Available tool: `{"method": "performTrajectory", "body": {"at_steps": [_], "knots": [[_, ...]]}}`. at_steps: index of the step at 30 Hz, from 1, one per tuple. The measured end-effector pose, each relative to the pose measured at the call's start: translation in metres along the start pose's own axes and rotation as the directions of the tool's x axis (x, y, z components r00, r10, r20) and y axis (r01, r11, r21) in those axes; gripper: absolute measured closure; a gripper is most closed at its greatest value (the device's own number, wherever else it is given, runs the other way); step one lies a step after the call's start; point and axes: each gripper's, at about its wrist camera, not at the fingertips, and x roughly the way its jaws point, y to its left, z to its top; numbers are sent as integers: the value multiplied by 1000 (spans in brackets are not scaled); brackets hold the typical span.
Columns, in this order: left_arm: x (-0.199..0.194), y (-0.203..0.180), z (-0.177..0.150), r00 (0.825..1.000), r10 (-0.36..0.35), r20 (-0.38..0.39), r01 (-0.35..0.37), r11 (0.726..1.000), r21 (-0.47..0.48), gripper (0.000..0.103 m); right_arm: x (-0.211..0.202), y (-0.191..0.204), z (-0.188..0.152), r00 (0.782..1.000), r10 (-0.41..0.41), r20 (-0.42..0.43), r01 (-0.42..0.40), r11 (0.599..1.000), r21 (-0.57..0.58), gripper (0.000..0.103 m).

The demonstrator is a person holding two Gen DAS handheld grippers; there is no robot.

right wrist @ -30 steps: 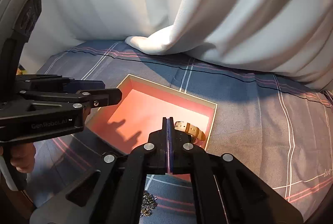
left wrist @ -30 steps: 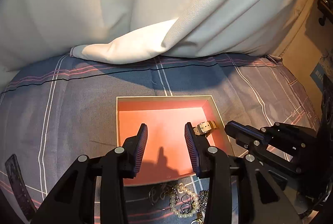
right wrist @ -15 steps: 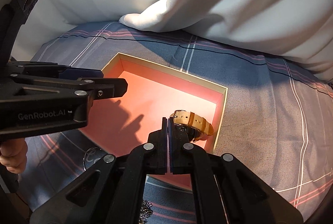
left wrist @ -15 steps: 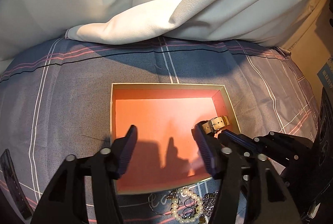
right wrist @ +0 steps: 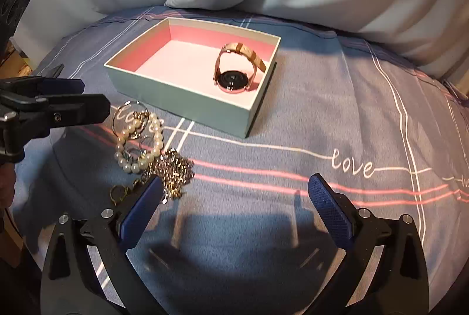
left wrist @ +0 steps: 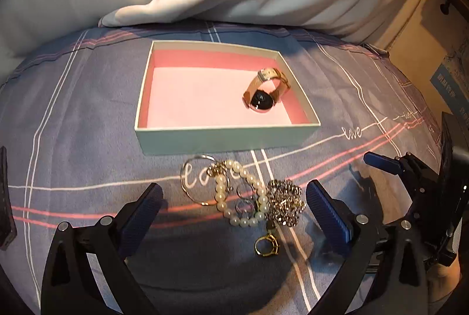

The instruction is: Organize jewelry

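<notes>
Resting in the box (left wrist: 222, 136), the watch (left wrist: 265, 93) lies free; both grippers' fingers (right wrist: 328, 206) spread apart.

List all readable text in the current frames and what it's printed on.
"love": bedsheet, right of the box, clear in both views.
"love": same bedsheet under the jewelry pile, partly covered.
Blue sign at far right: characters too blurred to read.
Further script along the sheet's right edge: too small.
</notes>
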Motion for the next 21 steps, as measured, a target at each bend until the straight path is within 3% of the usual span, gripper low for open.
{"method": "performTrajectory", "body": {"at_steps": [6, 8, 14, 18, 21], "knots": [[20, -13, -37, 998, 17, -68, -13, 999, 51, 12, 4, 13, -28, 1000, 19, -17, -19, 999, -36, 9], [25, -19, -42, 996, 46, -72, -40, 995, 87, 19, 6, 18, -30, 999, 30, -15, -31, 998, -49, 10], [32, -29, -50, 987, 160, -14, -153, 962, 226, 54, 12, 32, -24, 999, 39, 6, -38, 996, -82, 10], [28, -19, -48, 987, 161, 4, -159, 965, 207, 79, 17, 42, -17, 998, 67, 19, -65, 993, -98, 15], [24, -10, -44, 993, 121, -5, -118, 981, 157, 79, 23, 49, -11, 996, 83, 20, -80, 991, -105, 26]]}}
